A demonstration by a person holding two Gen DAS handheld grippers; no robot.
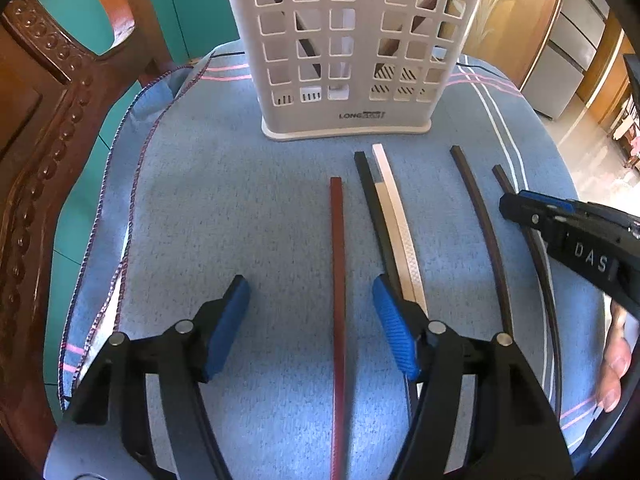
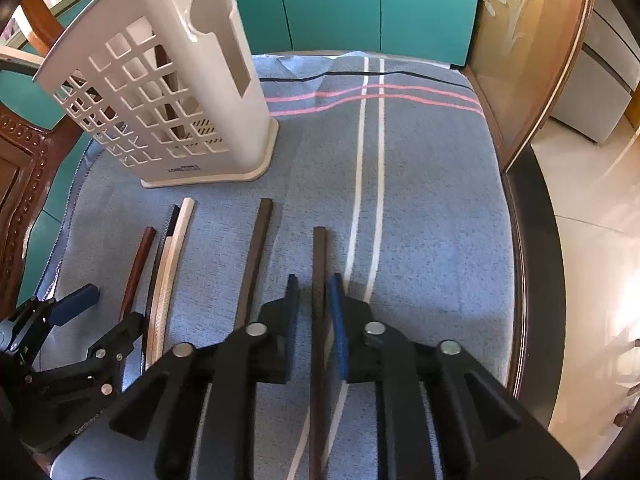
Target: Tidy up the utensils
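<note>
Five chopsticks lie side by side on a blue cloth (image 2: pixel 432 208) over the surface, blunt ends toward a white slotted holder (image 1: pixel 352 40) standing upright at the far edge. The holder already has a few dark sticks leaning inside.

Left claw (image 1: pixel 312 320): wide open, low over the cloth, straddling the red stick (image 1: pixel 338 280). Red stick sits nearer the right finger than the left; neither pad touches it. Right finger lies close against the black stick (image 1: pixel 370 200) and white stick (image 1: pixel 394 216), which lie touching each other.

Right claw (image 2: pixel 314 312): nearly closed around the outermost brown stick (image 2: pixel 319 264). Pads look to be at or just off its sides; cannot tell if it is truly gripped. The stick seems to rest on the cloth. Second brown stick (image 2: pixel 256 256) lies just left, clear of the claw.

Step in hand, as judged: each claw taking one stick for the holder.

Doing it well:
- Left: shift slightly right to centre the red stick before closing, but keep the right finger from catching the black one.
- Close square on the flat sides; thin sticks roll or pivot if pinched off-axis.
- Lift level, then tip blunt end up and drop tip-first into an open compartment.
- Risk: long stick swinging in a light grip and striking the holder rim, which could tip it.
</note>
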